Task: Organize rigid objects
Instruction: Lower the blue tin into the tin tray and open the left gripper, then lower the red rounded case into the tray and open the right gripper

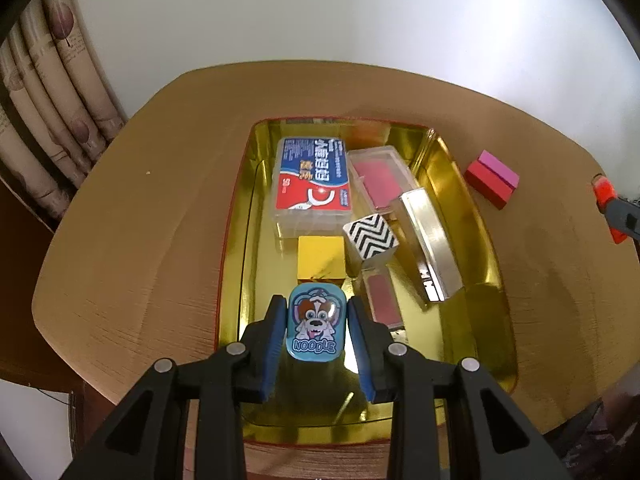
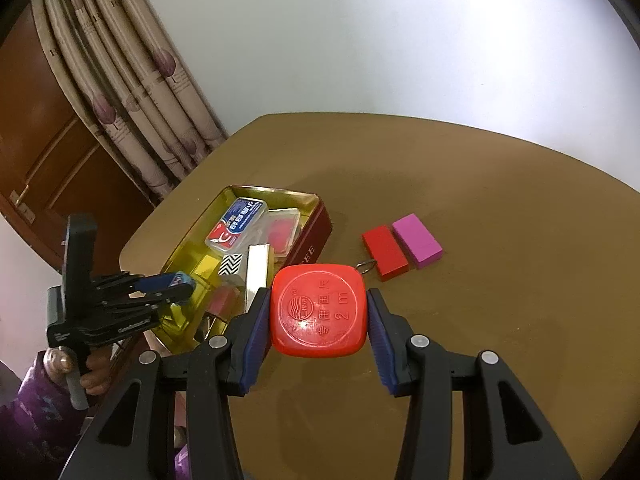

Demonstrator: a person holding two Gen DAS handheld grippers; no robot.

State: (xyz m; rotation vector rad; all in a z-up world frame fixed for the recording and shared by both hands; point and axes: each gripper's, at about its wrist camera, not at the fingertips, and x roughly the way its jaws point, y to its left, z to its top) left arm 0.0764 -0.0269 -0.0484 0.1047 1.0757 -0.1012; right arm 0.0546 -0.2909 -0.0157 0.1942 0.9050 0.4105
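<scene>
Gold tin [image 1: 460, 184]: on the table [image 1: 140, 220], holding boxes. Left gripper [image 1: 316, 322]: above the tin's near end, narrowly parted, pinching the blue dog tin [image 1: 316, 322]. Right gripper [image 2: 318, 310]: right of the gold tin, clamping the red tape measure [image 2: 318, 310]. Red block [image 2: 385, 253], pink block [image 2: 417, 241]: touching, right of the gold tin.

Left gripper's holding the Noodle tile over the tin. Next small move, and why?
Probably lower the left gripper a little and release the blue tile into the bare near end of the gold tin. The tile is clamped between the pads above that floor, just short of the gold block, and the far half is crowded.
</scene>
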